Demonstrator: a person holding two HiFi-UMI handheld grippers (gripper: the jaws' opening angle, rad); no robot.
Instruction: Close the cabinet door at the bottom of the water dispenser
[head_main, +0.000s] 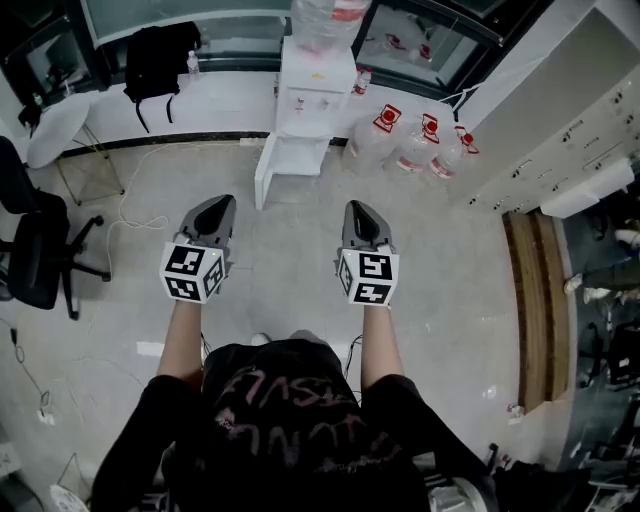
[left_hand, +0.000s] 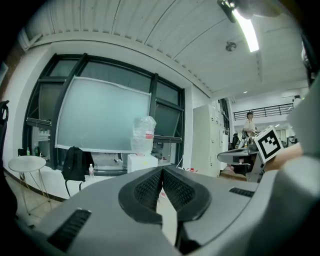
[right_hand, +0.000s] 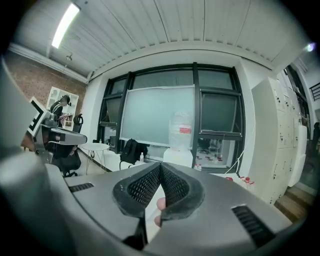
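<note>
The water dispenser (head_main: 316, 88) stands against the window ledge, a clear water bottle (head_main: 325, 18) upended on its top. At its foot the cabinet door (head_main: 264, 180) is open: the white panel swings out from the dispenser's left edge toward the person, and the bottom compartment (head_main: 298, 155) lies exposed beside it.

Both grippers are held side by side, well short of the dispenser, with bare floor between them and it. The left gripper (head_main: 216, 208) points roughly at the open door's free edge; the right gripper (head_main: 359, 210) points a little to the right of the dispenser. Neither touches anything. In the left gripper view the two ribbed pads meet at their tips with nothing between them, and the dispenser shows small just above them. In the right gripper view the pads likewise meet at the tips and hold nothing; through the gap lower down the person's fingers (right_hand: 159, 204) are visible.

Right of the dispenser a cluster of water jugs (head_main: 412, 148) with red labels sits on the floor. Left of the dispenser a black backpack (head_main: 160, 55) hangs over the ledge, farther left stands a round white table (head_main: 55, 130), and nearer the person on that side is a black office chair (head_main: 35, 250). White lockers (head_main: 590, 130) line the wall far to the dispenser's right.
</note>
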